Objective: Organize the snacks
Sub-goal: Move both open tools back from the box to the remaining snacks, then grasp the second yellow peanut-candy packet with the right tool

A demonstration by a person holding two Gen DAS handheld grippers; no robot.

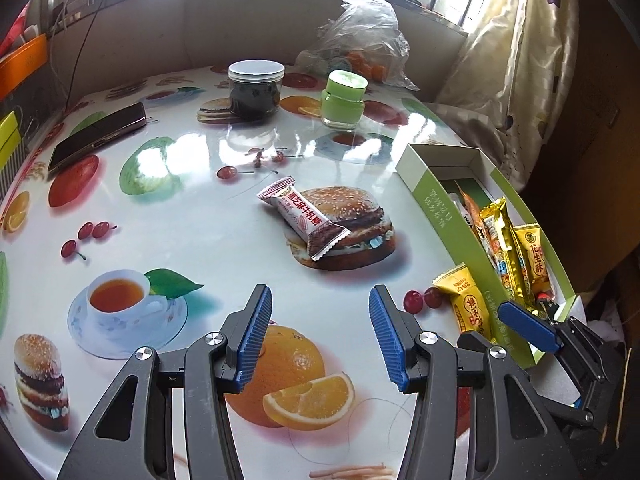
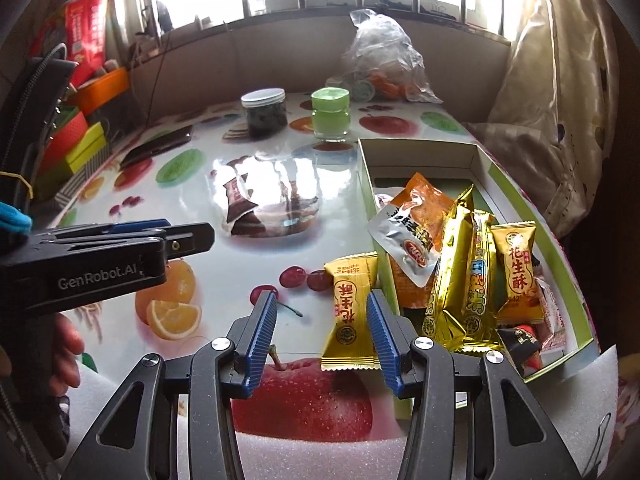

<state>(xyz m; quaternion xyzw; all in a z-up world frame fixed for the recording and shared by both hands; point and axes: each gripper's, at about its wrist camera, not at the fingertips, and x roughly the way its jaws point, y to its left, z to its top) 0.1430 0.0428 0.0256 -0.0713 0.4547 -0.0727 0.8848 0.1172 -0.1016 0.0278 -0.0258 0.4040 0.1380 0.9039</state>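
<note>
Left tool is seen spread, jaws apart w/ nothing between them, hung over the printed bench. A pink-and-brown wrapped candy is found ahead of that tool, slightly to its right, flat on the burger print and well clear of the pads. Beyond it a dark-filled jar w/ white lid and a small green jar are set upright, near each other but apart; a phone is laid far ahead-left. A clear plastic bag is seen at the bench's far edge.

Right tool is also spread. A yellow snack packet is seen lying between its pads on the bench; whether the right-hand pad touches it cannot be told, the left-hand pad is clear of it, so no pinch is shown. The packet rests just beside the outer wall of the green-and-white box, which sits ahead-right of this tool. Inside the box are piled gold bar packets, an orange pouch and another yellow packet. The left tool's body is visible to this tool's left.
</note>
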